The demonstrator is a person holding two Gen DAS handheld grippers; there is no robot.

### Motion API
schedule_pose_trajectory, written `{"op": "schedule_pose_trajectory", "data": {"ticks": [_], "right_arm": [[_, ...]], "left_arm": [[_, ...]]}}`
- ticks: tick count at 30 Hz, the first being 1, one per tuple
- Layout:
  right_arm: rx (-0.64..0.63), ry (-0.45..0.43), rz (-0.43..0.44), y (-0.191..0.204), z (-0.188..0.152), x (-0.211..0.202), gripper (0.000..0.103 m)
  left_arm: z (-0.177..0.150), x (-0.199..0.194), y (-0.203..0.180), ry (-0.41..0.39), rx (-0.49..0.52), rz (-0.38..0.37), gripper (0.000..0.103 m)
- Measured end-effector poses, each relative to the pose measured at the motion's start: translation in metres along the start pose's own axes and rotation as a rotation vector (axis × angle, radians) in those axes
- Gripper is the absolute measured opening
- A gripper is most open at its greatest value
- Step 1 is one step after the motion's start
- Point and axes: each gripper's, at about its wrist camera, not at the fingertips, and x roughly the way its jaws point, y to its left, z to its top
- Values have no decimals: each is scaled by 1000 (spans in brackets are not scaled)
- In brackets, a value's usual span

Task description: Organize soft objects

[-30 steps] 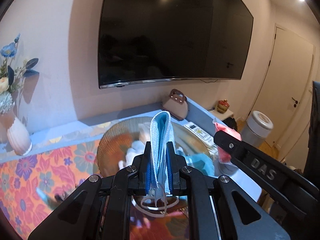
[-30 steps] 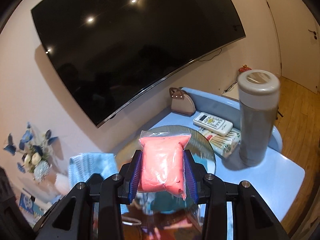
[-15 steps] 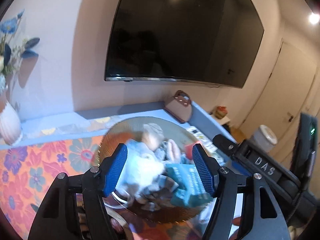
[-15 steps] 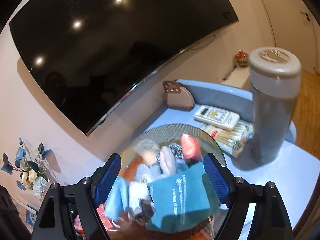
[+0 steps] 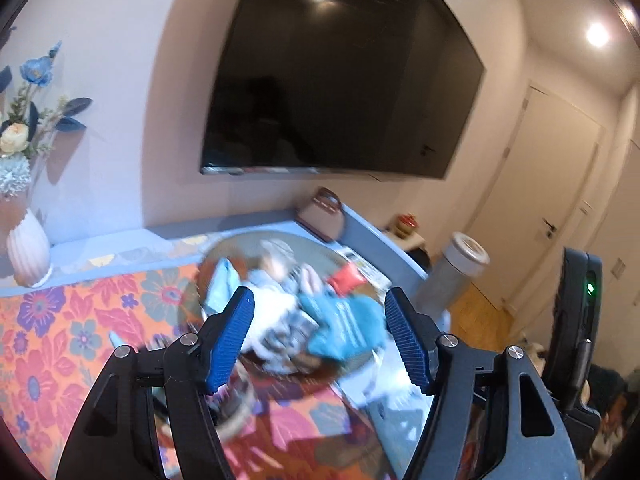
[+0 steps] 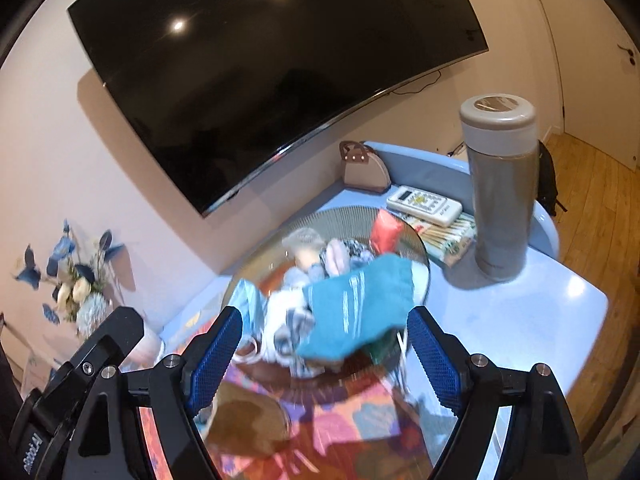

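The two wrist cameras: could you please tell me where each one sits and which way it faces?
Left wrist: on the left gripper, looking down over its open fingers at the round tray; the right gripper's body shows at right.
Right wrist: on the right gripper, fingers open, facing the same tray.
Shared: the teal cloth, television, grey flask.

Soft pile in bowl motion-blurred (items hard to separate); pale blue piece perhaps mask.
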Motion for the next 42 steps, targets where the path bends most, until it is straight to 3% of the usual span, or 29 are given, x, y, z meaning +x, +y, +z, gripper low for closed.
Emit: {"op": "schedule_pose_trajectory", "data": {"ticks": [6,11,15,22,25,31,36,39,42], "right_arm": [[-61,51,0,4,-27,-20,85],[-152,117,-16,19,-58,-27,86],[-229,200,-13,41,-83,-25,86],[-365,283,-1,89,-121,-12,86],[-430,326,7,114,-141,2,87],[-528,403,57,162,-188,36,87],[-564,484,122,203,-219,68,87],[-637,455,136,232,-231,77,87],[-717,362,110,259,-236,84,87]], "left_arm": [[-35,-26,12,47,-13,-21,66],[-66,-51,31,86,-1,22,66],[-86,-72,40,85,43,97,75],[-110,-103,91,75,-2,165,81],[-118,-117,115,59,-19,258,87],[-132,-139,168,67,-39,472,87],[-143,-159,215,65,-95,602,87],[-149,-167,238,53,-114,662,87],[-154,-167,260,58,-150,719,87]]}}
